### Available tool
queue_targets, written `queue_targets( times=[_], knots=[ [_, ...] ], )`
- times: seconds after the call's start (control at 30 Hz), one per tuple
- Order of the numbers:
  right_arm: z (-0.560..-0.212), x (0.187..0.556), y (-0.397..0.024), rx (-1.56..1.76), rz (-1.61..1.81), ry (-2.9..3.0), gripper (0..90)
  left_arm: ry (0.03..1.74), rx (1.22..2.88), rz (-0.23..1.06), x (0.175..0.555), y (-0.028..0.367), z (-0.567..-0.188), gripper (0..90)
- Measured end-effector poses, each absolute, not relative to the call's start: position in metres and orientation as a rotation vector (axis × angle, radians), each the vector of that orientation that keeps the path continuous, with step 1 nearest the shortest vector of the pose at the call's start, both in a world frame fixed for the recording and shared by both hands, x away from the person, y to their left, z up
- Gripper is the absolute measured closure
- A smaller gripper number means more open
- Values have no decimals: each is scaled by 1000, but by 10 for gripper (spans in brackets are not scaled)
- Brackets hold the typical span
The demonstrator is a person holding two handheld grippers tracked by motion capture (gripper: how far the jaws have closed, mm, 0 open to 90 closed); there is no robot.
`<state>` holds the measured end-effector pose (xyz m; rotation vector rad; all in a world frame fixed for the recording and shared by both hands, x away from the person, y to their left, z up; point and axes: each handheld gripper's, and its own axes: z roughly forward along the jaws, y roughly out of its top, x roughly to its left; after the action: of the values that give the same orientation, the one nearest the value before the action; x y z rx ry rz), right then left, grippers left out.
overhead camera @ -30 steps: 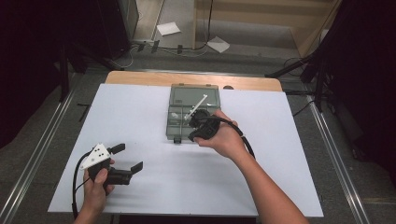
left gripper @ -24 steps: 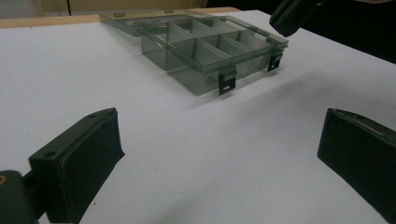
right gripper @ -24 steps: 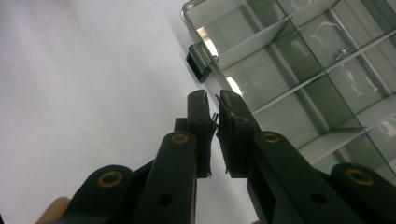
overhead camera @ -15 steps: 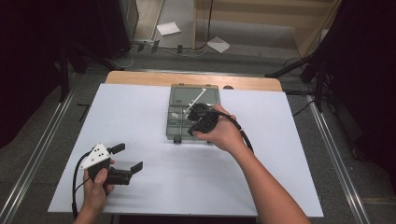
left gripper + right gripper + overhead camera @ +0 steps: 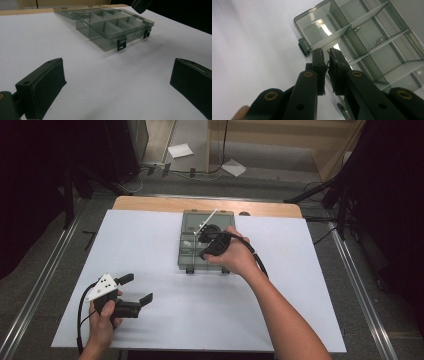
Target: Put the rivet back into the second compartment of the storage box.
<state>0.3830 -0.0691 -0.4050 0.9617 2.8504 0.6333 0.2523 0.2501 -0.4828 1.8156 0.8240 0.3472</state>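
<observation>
Organizer boxes: one clear compartment box (image 5: 206, 241), lid open, at the table's (image 5: 150, 245) far middle.
Grippers: two.
Right gripper (image 5: 326, 58): held over the box, jaws nearly shut, a thin object apparently pinched.
Left gripper (image 5: 135, 289): spread wide, empty, well apart.
Small parts: two seen in the compartments.

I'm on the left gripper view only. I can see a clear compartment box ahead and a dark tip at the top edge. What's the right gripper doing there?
Observer: The right gripper hangs over the open box with its jaws shut. I can't tell if anything thin is pinched between them.
Operator: Anything inside the box?
Observer: The right gripper view shows small metal pieces by the dividers. They're too small to identify.
Operator: Where does my left gripper sit on the table?
Observer: In the high view the left gripper is near the front left of the white table, jaws open, well apart from the box.
</observation>
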Motion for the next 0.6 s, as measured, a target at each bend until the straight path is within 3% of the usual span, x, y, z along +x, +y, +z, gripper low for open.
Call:
queue_targets(
  times=[0.6],
  knots=[
    [-401, 411, -60, 983, 603, 2840, 848, 819, 1801, 347, 253, 251, -483, 0]
  ],
)
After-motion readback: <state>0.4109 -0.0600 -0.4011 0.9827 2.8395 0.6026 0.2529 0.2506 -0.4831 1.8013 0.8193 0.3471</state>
